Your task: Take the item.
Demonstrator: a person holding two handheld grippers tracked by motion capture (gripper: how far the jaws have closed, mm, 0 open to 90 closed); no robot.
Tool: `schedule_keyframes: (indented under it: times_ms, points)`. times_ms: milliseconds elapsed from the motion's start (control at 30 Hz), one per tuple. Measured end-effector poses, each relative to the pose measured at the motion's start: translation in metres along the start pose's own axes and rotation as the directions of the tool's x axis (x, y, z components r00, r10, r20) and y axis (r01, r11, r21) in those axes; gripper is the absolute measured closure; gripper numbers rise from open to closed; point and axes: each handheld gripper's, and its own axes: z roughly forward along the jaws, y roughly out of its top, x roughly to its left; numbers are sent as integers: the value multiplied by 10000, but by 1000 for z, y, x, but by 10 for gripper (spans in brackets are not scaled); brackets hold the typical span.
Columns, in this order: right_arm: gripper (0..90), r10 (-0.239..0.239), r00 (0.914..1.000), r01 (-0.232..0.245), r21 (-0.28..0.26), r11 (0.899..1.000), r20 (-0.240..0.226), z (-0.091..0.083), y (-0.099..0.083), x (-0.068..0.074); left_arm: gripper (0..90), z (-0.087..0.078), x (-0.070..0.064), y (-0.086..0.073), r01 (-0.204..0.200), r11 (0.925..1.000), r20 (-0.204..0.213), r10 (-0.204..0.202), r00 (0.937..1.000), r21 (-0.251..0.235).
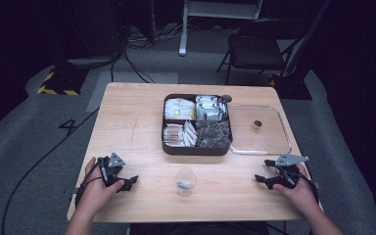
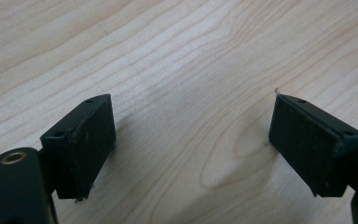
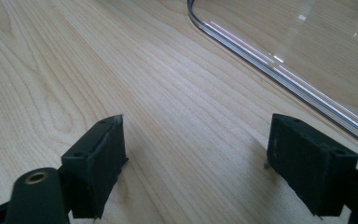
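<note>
Two grippers rest at the near edge of the wooden surface, each in a hand: the left gripper and the right gripper, both released, jaws wide apart over bare wood. Between them stands one clear plastic cup, touched by neither. Farther back sits one dark tray with four compartments of packets, and just beside it one clear lid lying flat.
</note>
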Motion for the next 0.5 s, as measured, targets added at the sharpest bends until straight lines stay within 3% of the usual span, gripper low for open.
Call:
schedule_keyframes:
  times_ms: [100,300,500]
  points:
    - [195,0,10000,0,4,10000,4,0,0,0,100,3,1,-3,-34,9994,94,37,9999,-353]
    - [195,-2,10000,2,1,10000,0,0,0,0,24,6,0,-2,-282,9994,169,285,9994,-217]
    - [195,-1,10000,1,1,10000,1,0,0,0,4,6,-1,-2,-273,9995,257,277,9993,-177]
